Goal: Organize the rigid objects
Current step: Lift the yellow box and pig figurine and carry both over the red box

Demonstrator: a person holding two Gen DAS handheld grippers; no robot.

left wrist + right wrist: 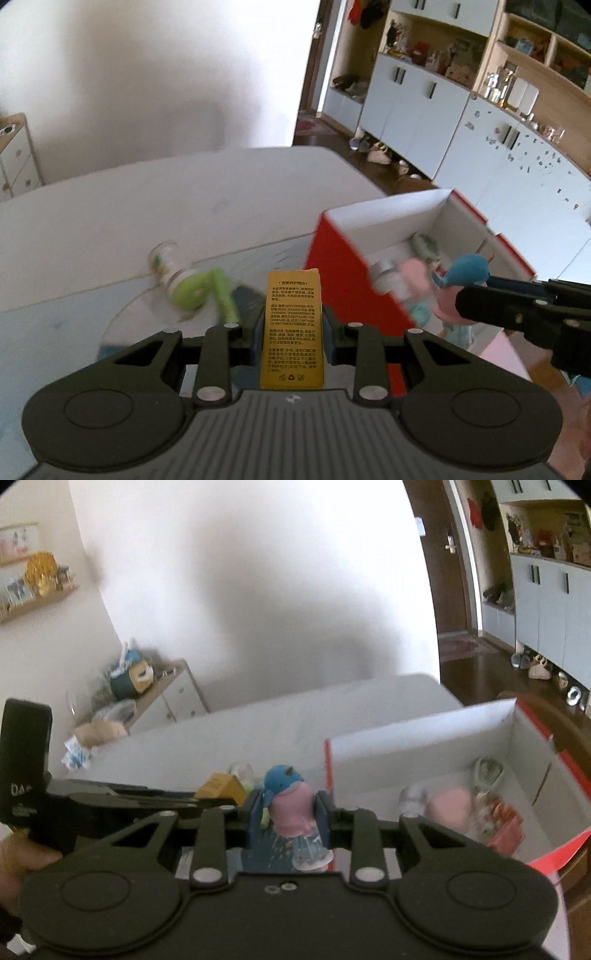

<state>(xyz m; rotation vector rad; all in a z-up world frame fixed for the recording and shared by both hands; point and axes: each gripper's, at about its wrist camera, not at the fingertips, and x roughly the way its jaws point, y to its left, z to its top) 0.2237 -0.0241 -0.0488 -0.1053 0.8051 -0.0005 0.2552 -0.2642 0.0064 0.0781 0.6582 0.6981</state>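
the left gripper (pixel 293 325) pinches a gold box (pixel 294 328), and the right gripper (pixel 289 818) pinches a blue and pink toy (pixel 288 801). both hang near the red bin (pixel 424 738), so they might bump together. the toy's clear bottom looks slippery and could slide out.

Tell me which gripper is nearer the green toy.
Left. The left gripper, holding the gold box, hangs just above the green toy; the right gripper is off beside the red box.

White cabinets (pixel 417 110) line far wall, cluttered shelves (pixel 439 48) above; shoes (pixel 376 151) on dark wood floor (pixel 325 138) beneath. Low drawer unit (pixel 177 694) piled with toys beside worktop (pixel 147 206); wall shelf (pixel 37 598) holds gold ornament (pixel 41 572).
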